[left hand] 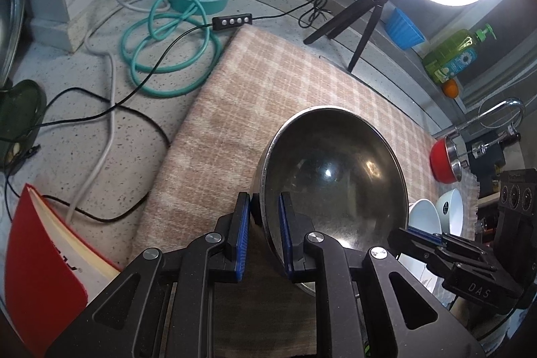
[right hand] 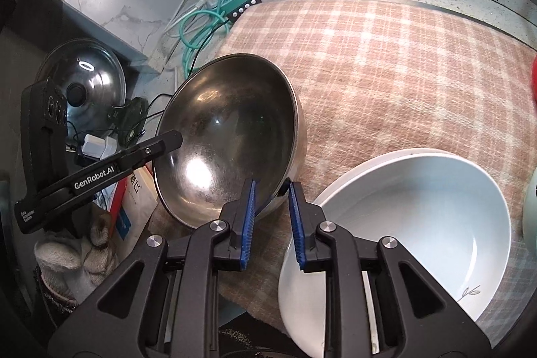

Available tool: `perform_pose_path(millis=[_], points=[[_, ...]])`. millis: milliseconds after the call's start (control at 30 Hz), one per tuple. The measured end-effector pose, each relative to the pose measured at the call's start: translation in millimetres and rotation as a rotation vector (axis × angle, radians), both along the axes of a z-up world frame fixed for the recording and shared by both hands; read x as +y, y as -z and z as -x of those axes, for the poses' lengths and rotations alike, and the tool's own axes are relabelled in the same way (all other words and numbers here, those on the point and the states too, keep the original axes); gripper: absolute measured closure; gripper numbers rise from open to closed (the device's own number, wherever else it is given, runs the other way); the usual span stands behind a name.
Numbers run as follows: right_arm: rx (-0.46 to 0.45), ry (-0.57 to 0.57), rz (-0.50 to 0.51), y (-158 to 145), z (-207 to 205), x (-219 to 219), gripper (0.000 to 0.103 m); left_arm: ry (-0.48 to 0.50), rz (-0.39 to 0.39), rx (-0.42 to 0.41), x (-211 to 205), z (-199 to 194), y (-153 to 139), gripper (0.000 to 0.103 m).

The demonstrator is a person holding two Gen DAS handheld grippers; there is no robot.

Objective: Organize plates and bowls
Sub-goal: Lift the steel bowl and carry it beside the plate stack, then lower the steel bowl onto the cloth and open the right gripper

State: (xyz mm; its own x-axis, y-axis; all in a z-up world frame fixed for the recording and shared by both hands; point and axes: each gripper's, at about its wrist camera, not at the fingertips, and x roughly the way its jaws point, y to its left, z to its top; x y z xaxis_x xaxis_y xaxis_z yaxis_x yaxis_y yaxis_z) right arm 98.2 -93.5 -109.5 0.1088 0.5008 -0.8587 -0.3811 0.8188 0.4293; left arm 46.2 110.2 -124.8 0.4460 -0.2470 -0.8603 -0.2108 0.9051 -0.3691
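A steel bowl (left hand: 335, 176) is tilted up on the checked cloth (left hand: 235, 109). My left gripper (left hand: 265, 210) is shut on its near rim, one blue pad inside and one outside. In the right wrist view the steel bowl (right hand: 231, 130) stands tilted, with the left gripper's finger (right hand: 161, 140) on its left rim. My right gripper (right hand: 272, 193) is open, its jaws astride the bowl's right lower rim without closing. A large white bowl (right hand: 419, 217) sits in a white plate just right of it. White bowls (left hand: 436, 210) also show in the left wrist view.
A red bowl (left hand: 443, 163) sits at the cloth's far right by the faucet (left hand: 500, 113). Teal and black cables (left hand: 167, 56), a ring light tripod (left hand: 355, 22) and a red book (left hand: 43, 257) lie around. A pot lid (right hand: 84, 79) leans at left.
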Motion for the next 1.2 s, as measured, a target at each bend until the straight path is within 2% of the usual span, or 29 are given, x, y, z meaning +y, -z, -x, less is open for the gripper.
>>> perform_pose_path(millis=[367,700,800,933,1200], points=[[0.034,-0.018,-0.003,7.3,4.9,3.3,0.079,0.002,-0.01,0.019,2.9,1.2,6.2,0.088],[-0.013,-0.025,0.01,1.1,7.0,2.6,0.077,0.012,-0.03,0.007,1.2,-0.5,1.7,0.087],[-0.02,-0.014,0.004,-2.1,5.6,-0.3,0.074,0.011,-0.042,-0.001,0.8,-1.0,-2.1,0.087],[-0.047,-0.002,0.01,-7.1,5.4,-4.8,0.065,0.012,-0.062,-0.015,-0.3,-1.4,-8.5,0.087],[-0.092,0.034,0.001,-20.7,5.4,-23.3,0.065,0.014,-0.088,-0.057,-5.8,-4.6,-24.8,0.087]])
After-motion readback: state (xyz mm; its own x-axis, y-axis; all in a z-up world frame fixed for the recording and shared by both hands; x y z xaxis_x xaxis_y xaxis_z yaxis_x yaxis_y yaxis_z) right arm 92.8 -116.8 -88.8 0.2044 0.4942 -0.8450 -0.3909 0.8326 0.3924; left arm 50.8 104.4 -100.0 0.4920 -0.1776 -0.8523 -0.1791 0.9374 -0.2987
